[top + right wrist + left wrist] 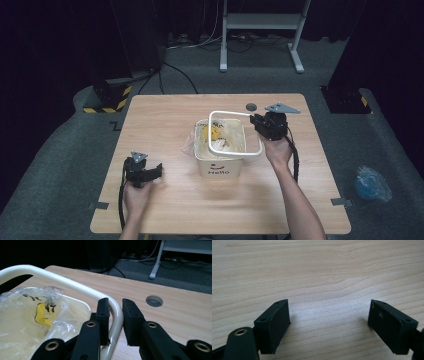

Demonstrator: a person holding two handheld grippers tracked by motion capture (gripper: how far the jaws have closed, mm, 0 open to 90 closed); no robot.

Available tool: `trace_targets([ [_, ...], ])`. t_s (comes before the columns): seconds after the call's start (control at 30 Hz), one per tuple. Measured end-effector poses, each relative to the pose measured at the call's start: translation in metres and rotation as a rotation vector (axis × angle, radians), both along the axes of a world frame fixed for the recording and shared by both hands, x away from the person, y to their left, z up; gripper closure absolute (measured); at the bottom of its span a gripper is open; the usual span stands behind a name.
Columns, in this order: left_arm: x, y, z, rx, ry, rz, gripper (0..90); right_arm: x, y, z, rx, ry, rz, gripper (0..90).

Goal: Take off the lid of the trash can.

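White frame (pixel 235 134) in right tongs (pixel 115 315)

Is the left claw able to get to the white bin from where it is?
Probably yes. The left claw sits open on bare table beside the bin, with nothing lying between them. The right claw grips the frame.

Right jaws clamped, left jaws apart.
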State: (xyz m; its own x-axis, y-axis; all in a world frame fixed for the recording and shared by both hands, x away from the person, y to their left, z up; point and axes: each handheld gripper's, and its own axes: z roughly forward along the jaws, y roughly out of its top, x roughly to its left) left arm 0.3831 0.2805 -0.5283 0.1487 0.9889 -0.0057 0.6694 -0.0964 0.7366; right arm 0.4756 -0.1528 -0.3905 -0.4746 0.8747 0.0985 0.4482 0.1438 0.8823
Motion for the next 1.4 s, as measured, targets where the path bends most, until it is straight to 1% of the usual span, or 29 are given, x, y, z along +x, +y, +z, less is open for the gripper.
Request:
trace_targets([
  [0.1,0.0,0.0,0.0,-0.002,0.0,0.0,18.0,-0.001,-0.007,0.0,0.007,0.002,-0.018,76.5],
  [0.27,0.0,0.0,0.0,-0.002,0.0,0.001,18.0,-0.003,-0.016,0.001,0.01,-0.01,-0.03,76.6],
  [0.3,0.0,0.0,0.0,-0.001,0.0,0.001,18.0,-0.004,-0.022,-0.001,0.006,-0.01,-0.04,76.5],
  [0.37,0.0,0.0,0.0,-0.002,0.001,0.001,18.0,-0.004,-0.024,-0.001,0.006,-0.01,-0.044,76.5],
  [0.4,0.0,0.0,0.0,-0.002,0.0,0.001,18.0,-0.005,-0.03,-0.004,0.015,-0.005,-0.056,76.5],
  [0.53,0.0,0.0,0.0,-0.001,0.001,0.001,18.0,-0.006,-0.039,-0.008,0.026,0.01,-0.072,76.6],
  [0.57,0.0,0.0,0.0,-0.001,0.001,0.001,18.0,-0.006,-0.039,-0.008,0.026,0.01,-0.072,76.6],
  [0.6,0.0,0.0,0.0,-0.001,0.001,0.001,18.0,-0.007,-0.044,-0.008,0.027,0.011,-0.077,76.6],
  [0.67,0.0,0.0,0.0,0.0,0.001,0.001,18.0,-0.007,-0.045,-0.009,0.027,0.011,-0.08,76.6],
  [0.93,0.0,0.0,0.0,0.002,0.001,0.0,18.0,-0.012,-0.062,-0.011,0.034,0.004,-0.102,76.7],
  [1.1,0.0,0.0,0.0,0.001,0.001,0.001,18.0,-0.017,-0.075,-0.013,0.051,0.002,-0.122,76.7],
  [1.4,0.0,0.0,0.0,0.001,0.001,0.0,18.0,-0.022,-0.09,-0.019,0.046,0.001,-0.151,76.7],
])
